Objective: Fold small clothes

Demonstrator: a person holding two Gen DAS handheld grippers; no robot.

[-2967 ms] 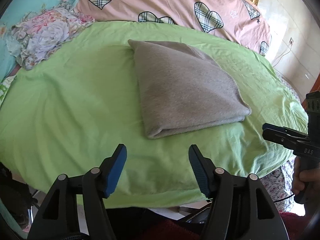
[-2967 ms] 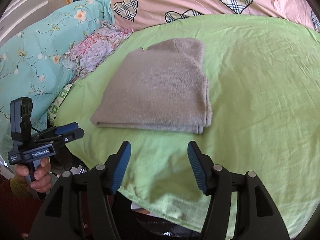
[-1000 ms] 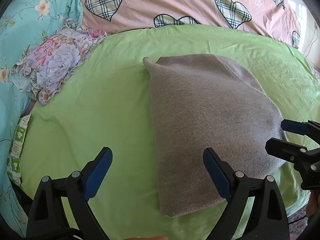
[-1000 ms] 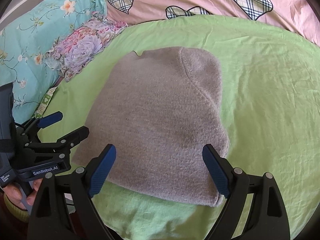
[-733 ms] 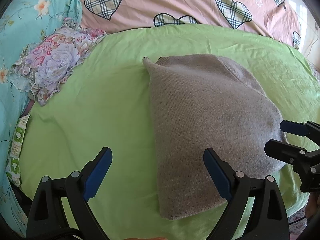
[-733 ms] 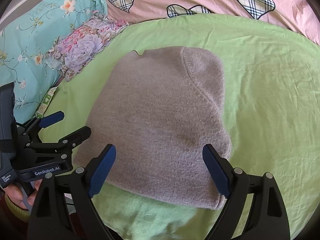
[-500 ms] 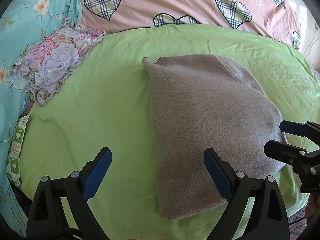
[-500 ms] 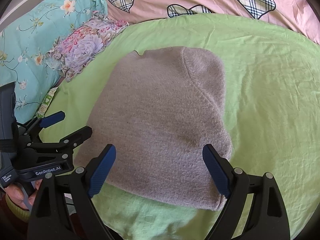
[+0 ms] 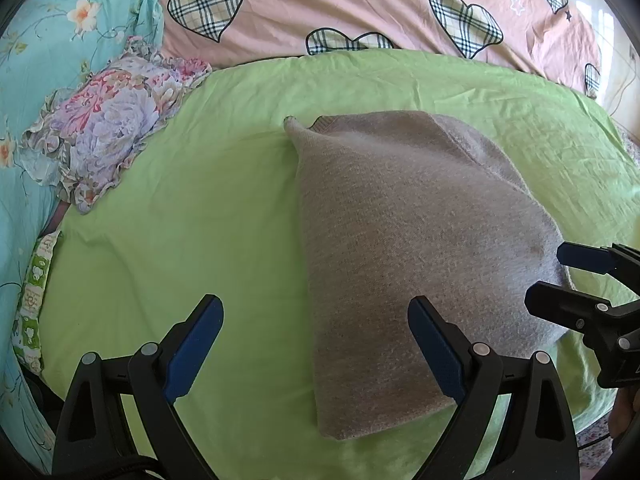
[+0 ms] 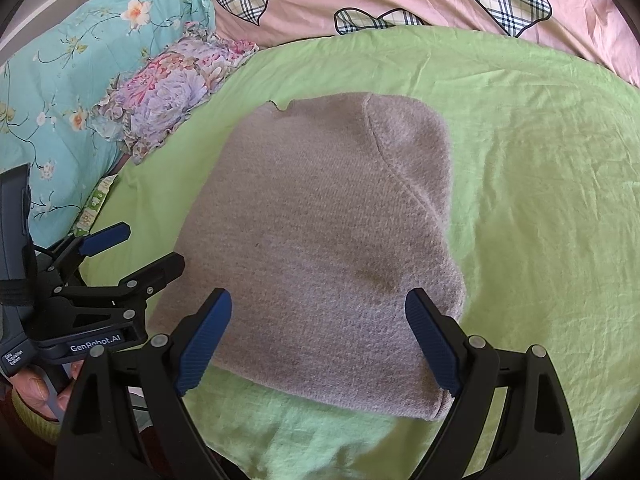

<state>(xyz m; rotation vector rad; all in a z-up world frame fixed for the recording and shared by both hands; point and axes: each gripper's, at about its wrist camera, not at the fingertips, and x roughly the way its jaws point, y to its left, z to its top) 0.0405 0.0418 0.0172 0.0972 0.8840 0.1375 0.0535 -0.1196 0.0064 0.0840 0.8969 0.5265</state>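
A grey knitted garment (image 9: 416, 248), folded into a thick rectangle, lies flat on the green sheet (image 9: 200, 220); it also shows in the right wrist view (image 10: 320, 248). My left gripper (image 9: 316, 348) is open wide and empty, straddling the garment's near left corner. My right gripper (image 10: 318, 342) is open wide and empty, just above the garment's near edge. Each gripper shows in the other's view: the right one (image 9: 560, 276) at the garment's right edge, the left one (image 10: 136, 248) at its left edge.
A floral cushion (image 9: 108, 128) and a turquoise flowered quilt (image 9: 60, 28) lie to the left. A pink duvet with checked hearts (image 9: 360, 8) lies behind. The sheet's front edge (image 10: 320, 452) drops off close below the grippers.
Over three seconds both grippers moved in from the bed's edge to the garment and opened wider. In the last second they have barely moved. The garment has not moved.
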